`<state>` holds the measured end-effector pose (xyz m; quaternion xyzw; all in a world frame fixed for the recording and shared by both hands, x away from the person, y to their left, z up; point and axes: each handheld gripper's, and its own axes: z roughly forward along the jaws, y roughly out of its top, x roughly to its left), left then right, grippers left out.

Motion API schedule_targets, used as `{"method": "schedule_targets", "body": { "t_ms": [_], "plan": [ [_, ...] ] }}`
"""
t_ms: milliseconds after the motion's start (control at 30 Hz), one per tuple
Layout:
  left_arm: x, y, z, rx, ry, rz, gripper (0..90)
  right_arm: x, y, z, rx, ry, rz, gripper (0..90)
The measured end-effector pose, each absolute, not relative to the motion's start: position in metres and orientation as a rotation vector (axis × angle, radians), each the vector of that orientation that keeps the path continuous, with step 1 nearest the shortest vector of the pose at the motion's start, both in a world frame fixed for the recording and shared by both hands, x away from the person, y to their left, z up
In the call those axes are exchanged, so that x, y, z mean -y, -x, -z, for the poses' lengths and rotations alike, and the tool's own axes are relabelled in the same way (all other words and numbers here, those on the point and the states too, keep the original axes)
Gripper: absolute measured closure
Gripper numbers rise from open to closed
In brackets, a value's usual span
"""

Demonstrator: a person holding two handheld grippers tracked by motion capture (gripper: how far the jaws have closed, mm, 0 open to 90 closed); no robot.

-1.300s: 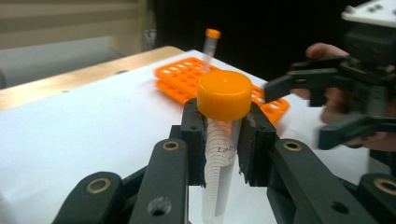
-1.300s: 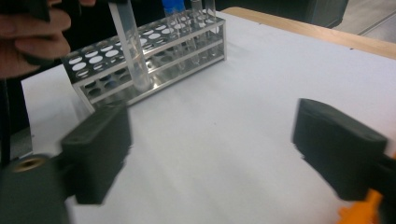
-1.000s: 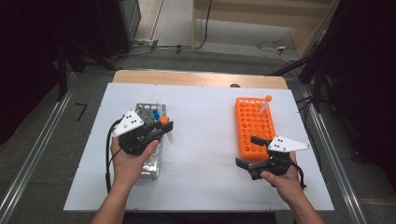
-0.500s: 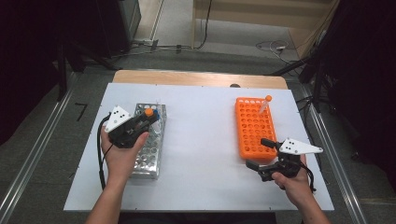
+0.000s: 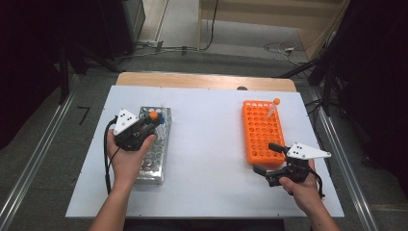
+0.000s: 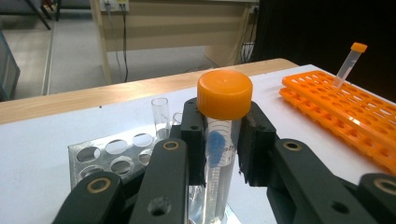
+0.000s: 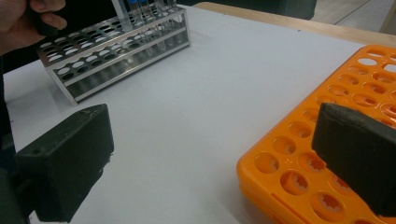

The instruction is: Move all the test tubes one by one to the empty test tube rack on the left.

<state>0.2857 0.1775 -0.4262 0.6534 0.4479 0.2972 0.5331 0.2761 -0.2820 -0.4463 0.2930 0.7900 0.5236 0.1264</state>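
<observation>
A clear tube with an orange cap [image 6: 224, 93] stands upright between the jaws of my left gripper [image 6: 224, 140], which is shut on it just under the cap. In the high view the left gripper [image 5: 150, 123] holds this tube [image 5: 153, 115] over the far end of the metal rack [image 5: 153, 159]. An orange rack [image 5: 262, 130] lies at the right with one capped tube [image 5: 273, 107] leaning in its far corner. My right gripper [image 5: 265, 158] is open at that rack's near end, nothing between its jaws. In its own view the right gripper [image 7: 210, 163] straddles the corner of the orange rack [image 7: 303, 154].
The metal rack [image 7: 107, 51] holds a few glass tubes at its far end, one open tube [image 6: 160, 112] just behind the held one. White table [image 5: 211, 144] lies bare between the two racks. Its wooden edge [image 5: 202, 81] runs along the back.
My left gripper has moved a little left with the orange-capped tube, staying above the metal rack. The right gripper has drifted slightly right and toward the front edge.
</observation>
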Motion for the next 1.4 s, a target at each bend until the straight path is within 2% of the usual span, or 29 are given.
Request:
{"method": "schedule_targets", "body": {
  "t_ms": [233, 733, 1000, 1167, 1300, 1400],
  "plan": [
    [-0.171, -0.283, 0.428, -1.072, -1.631, -0.728, 74.7, 0.284, -0.277, 0.447, -2.288, -0.861, -1.527, 0.0],
    [-0.168, -0.287, 0.437, -1.132, -1.708, -0.662, 70.7, 0.287, -0.282, 0.448, -2.274, -0.872, -1.518, 0.0],
    [-0.168, -0.284, 0.434, -1.107, -1.668, -0.626, 47.4, 0.298, -0.300, 0.442, -2.190, -0.965, -1.494, 0.6],
    [-0.170, -0.279, 0.430, -1.081, -1.616, -0.574, 27.1, 0.309, -0.320, 0.439, -2.131, -1.040, -1.496, 4.6],
    [-0.170, -0.275, 0.426, -1.052, -1.590, -0.537, 10.4, 0.316, -0.341, 0.437, -2.109, -1.079, -1.462, 12.7],
    [-0.167, -0.273, 0.424, -1.012, -1.599, -0.512, 1.6, 0.321, -0.358, 0.435, -2.078, -1.122, -1.442, 19.8]
  ]
}}
